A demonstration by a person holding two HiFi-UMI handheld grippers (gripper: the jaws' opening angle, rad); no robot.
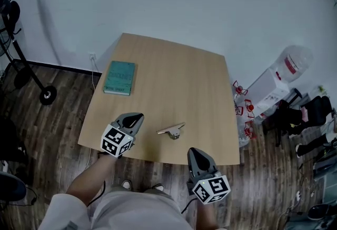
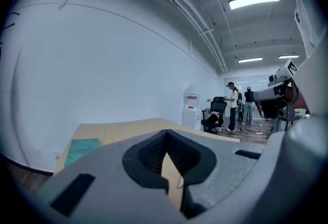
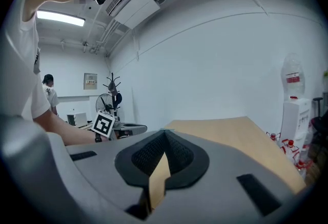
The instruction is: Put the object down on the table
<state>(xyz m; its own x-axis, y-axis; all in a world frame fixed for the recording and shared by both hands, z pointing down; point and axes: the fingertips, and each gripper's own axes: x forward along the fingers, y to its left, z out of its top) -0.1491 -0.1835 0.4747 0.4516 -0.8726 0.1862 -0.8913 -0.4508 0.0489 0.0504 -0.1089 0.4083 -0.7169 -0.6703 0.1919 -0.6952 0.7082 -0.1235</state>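
Observation:
A small metal hand tool with a pale handle (image 1: pixel 171 130) lies flat on the wooden table (image 1: pixel 179 81) near its front edge, apart from both grippers. My left gripper (image 1: pixel 138 117) hovers just left of it, shut and empty. In the left gripper view the jaws (image 2: pixel 166 136) meet at their tips, and a sliver of the tool (image 2: pixel 180 182) shows through the gap below them. My right gripper (image 1: pixel 194 151) is at the table's front edge, below and right of the tool. Its jaws (image 3: pixel 165 135) are shut with nothing between them.
A teal book (image 1: pixel 119 77) lies at the table's left side. A water dispenser (image 1: pixel 281 73) and several small red items (image 1: pixel 243 102) stand on the floor to the right. A coat stand's base (image 1: pixel 47 95) is at the left. People stand far off (image 2: pixel 233 105).

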